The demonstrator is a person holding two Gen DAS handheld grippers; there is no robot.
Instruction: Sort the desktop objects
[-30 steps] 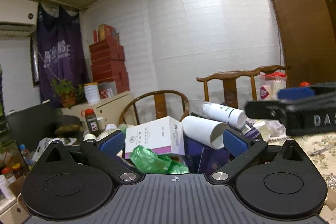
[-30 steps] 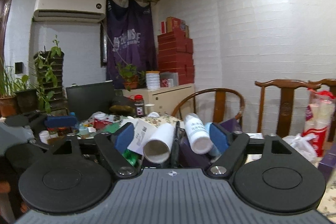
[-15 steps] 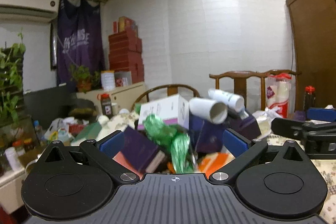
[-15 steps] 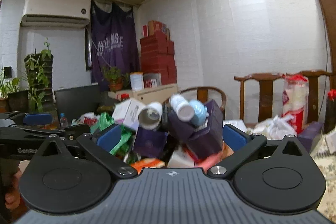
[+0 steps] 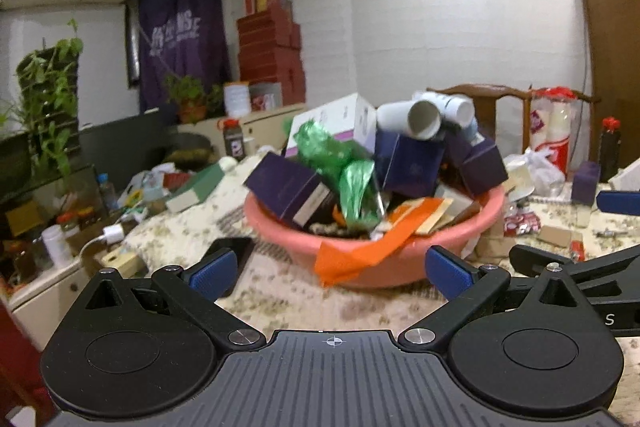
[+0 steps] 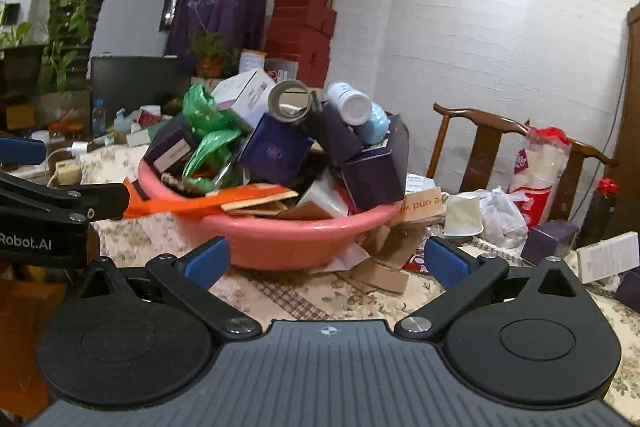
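Left wrist view: the left tool [image 5: 326, 269] is spread wide and holds nothing. It faces the pink basin [image 5: 400, 259], which stands on the counter [image 5: 280, 301] and is heaped above its rim with purple boxes [image 5: 288, 189], a green foil bag [image 5: 352, 179], a white box [image 5: 340, 119] and a cardboard tube [image 5: 420, 115]. An orange sheet [image 5: 352, 259] hangs over the near rim. The step in hand is judged to be choosing a first item. Take from the top of the heap; the tube and the bottle behind it lie loose and are likely to roll if a lower box is pulled.

Right wrist view: the right tool [image 6: 326, 263] is likewise spread and empty. This view alone shows the white bottle [image 6: 348, 99] end-on, a pale blue item [image 6: 374, 125] under it, and the cardboard scraps [image 6: 384, 267] wedged beside the basin [image 6: 296, 243] toward the counter's right edge. The phone and charger near the left edge appear only in the left view.
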